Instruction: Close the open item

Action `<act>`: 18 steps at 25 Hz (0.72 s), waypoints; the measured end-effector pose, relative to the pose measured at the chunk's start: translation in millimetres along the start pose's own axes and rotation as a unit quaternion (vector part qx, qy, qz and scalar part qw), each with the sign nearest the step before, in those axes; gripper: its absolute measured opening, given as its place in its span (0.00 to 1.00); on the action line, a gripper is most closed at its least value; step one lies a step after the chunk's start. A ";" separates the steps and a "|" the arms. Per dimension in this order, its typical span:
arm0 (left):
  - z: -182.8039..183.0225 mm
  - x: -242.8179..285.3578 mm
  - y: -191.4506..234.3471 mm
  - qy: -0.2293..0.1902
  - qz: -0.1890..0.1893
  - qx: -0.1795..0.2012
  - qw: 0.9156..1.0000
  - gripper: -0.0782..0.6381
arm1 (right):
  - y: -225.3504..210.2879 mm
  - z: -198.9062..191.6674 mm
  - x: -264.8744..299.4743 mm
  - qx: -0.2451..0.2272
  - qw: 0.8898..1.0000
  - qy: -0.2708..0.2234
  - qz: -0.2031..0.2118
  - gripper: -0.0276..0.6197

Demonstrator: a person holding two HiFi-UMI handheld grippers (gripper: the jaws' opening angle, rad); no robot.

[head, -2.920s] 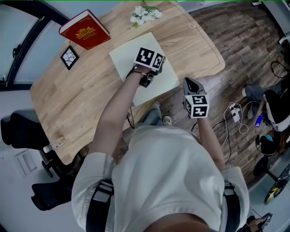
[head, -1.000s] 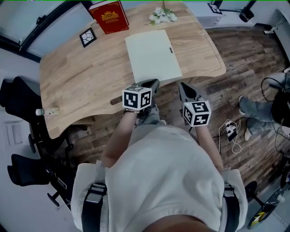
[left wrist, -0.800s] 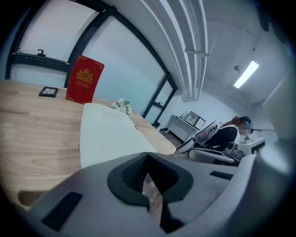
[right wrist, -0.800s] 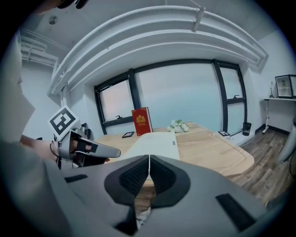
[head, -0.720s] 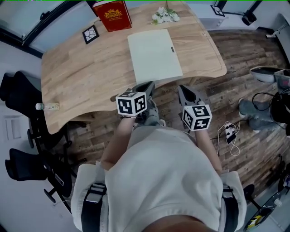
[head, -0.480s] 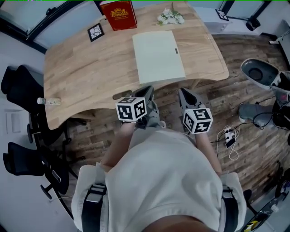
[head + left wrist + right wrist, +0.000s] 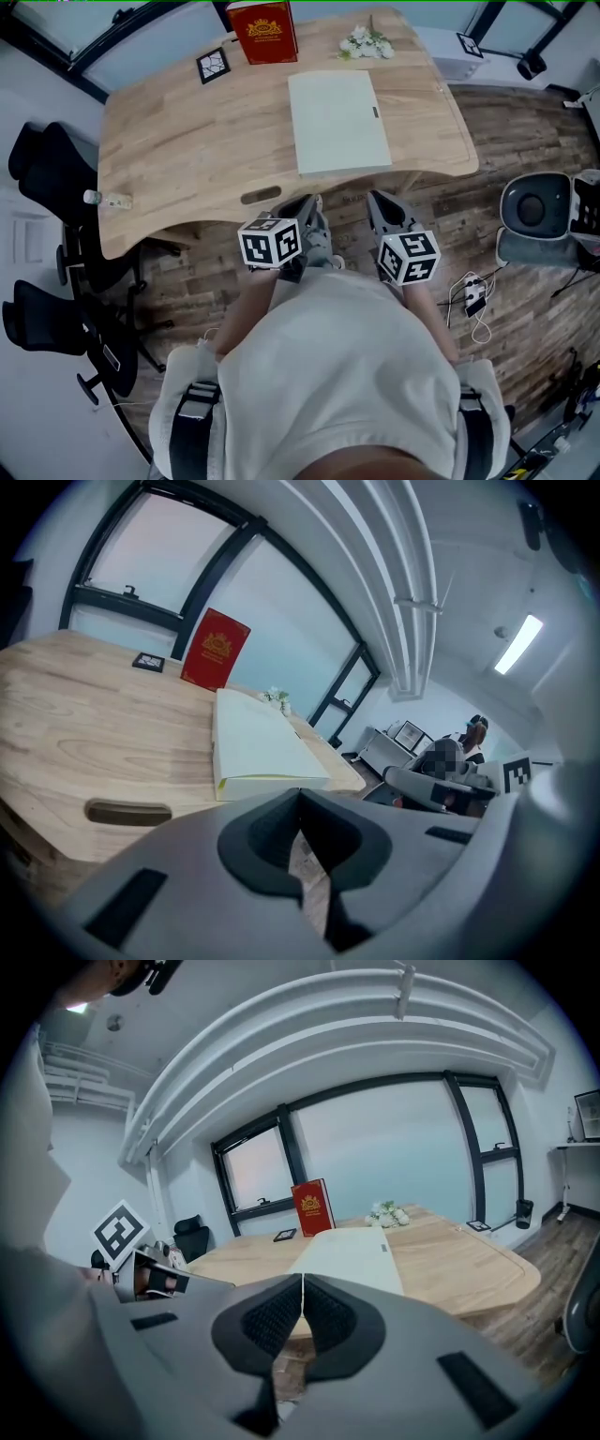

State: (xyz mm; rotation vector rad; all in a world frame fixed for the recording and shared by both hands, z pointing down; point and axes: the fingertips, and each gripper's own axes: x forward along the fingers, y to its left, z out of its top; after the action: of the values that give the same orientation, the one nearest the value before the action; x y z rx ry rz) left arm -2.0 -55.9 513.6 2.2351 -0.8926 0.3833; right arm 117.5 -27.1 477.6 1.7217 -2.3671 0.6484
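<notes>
A pale green book (image 7: 338,122) lies closed and flat on the wooden table (image 7: 187,150), near its front edge; it also shows in the left gripper view as the pale book (image 7: 255,745) and in the right gripper view as the same book (image 7: 352,1251). My left gripper (image 7: 307,208) and right gripper (image 7: 378,203) are both held off the table, in front of its front edge and close to my body. Each points toward the table. Both are shut with nothing between the jaws.
A red book (image 7: 263,30) stands upright at the table's far edge, with a small black-and-white tile (image 7: 214,66) to its left and white flowers (image 7: 367,43) to its right. Black chairs (image 7: 52,178) stand left. A grey seat (image 7: 534,220) and cables (image 7: 472,300) sit on the wood floor, right.
Both grippers have drawn back from the table toward my body; the left one had been on the pale book earlier. The view has shifted so the table sits further up the picture.
</notes>
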 end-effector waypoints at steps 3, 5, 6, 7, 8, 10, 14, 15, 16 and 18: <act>-1.5 -3.4 0.4 -0.002 0.002 0.000 1.000 0.14 | 5.9 0.9 -0.6 -0.002 1.000 -0.004 0.009 0.07; -1.5 -5.2 -0.2 -0.004 0.000 -0.001 1.000 0.14 | 9.5 1.5 -1.1 -0.004 1.000 -0.006 0.015 0.07; -1.3 -5.7 -0.7 -0.005 -0.001 0.000 1.000 0.14 | 10.7 1.9 -1.4 -0.004 1.000 -0.007 0.017 0.07; -1.0 -5.9 -1.4 -0.005 -0.002 0.001 1.000 0.14 | 11.3 2.4 -1.9 -0.004 1.000 -0.009 0.017 0.07; -0.8 -5.7 -2.3 -0.005 -0.004 0.002 1.000 0.14 | 11.0 3.1 -2.8 -0.004 1.000 -0.011 0.016 0.07; -0.7 -5.1 -4.2 -0.006 -0.005 0.003 1.000 0.14 | 9.1 4.7 -5.3 -0.002 1.000 -0.016 0.011 0.07; 0.5 -3.3 -7.3 -0.008 -0.008 0.003 1.000 0.14 | 6.0 7.9 -8.6 0.004 1.000 -0.024 0.010 0.07; 1.1 -3.0 -7.9 -0.008 -0.009 0.003 1.000 0.14 | 5.6 8.1 -8.8 0.002 1.000 -0.023 0.008 0.07; 1.7 -2.9 -8.4 -0.009 -0.010 0.003 1.000 0.14 | 5.6 8.2 -8.9 -0.001 1.000 -0.023 0.006 0.07; 3.0 -3.1 -9.0 -0.010 -0.010 0.006 1.000 0.14 | 6.2 8.7 -9.5 -0.005 1.000 -0.025 0.003 0.07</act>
State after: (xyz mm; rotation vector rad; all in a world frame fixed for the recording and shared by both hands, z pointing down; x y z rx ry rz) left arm 2.0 -51.7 505.5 2.2613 -0.8808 0.3585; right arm 116.1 -21.0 464.8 1.7461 -2.4058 0.6010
